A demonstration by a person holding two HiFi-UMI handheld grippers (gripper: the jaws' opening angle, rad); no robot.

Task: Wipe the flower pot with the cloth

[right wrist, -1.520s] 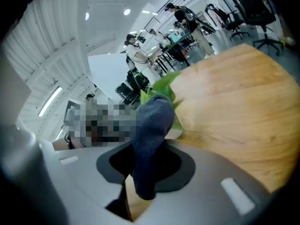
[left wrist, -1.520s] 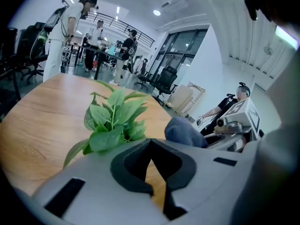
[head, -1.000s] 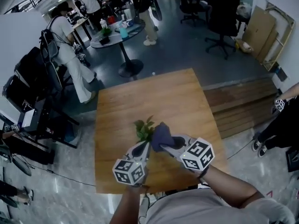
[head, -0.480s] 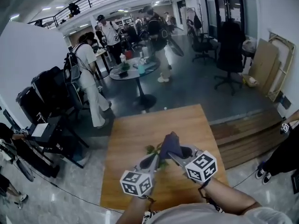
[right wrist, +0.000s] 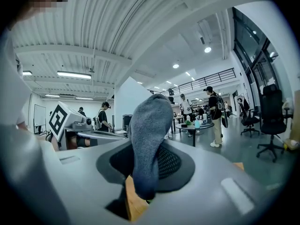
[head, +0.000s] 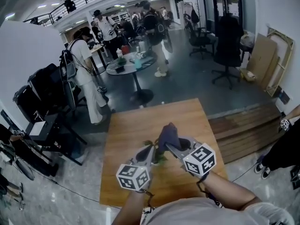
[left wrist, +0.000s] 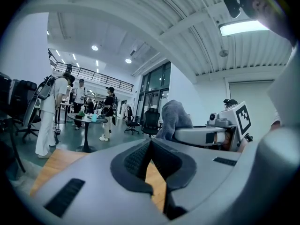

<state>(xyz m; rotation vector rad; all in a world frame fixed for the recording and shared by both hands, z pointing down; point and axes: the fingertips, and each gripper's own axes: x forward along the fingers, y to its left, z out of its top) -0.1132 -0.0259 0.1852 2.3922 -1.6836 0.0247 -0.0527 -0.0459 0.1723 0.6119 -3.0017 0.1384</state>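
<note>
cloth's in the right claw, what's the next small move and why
Probably tip the right claw down, bringing the cloth toward the plant leaves beneath. That claw is shut on the cloth, yet its view faces the room, with no pot in sight, so nothing is being wiped. The left claw is shut, empty.

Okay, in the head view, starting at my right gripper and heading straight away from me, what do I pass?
Right gripper shut on the dark grey-blue fabric cloth → bare stretch of the square light wooden table → round dark pedestal table → cluster of standing people behind it.
</note>
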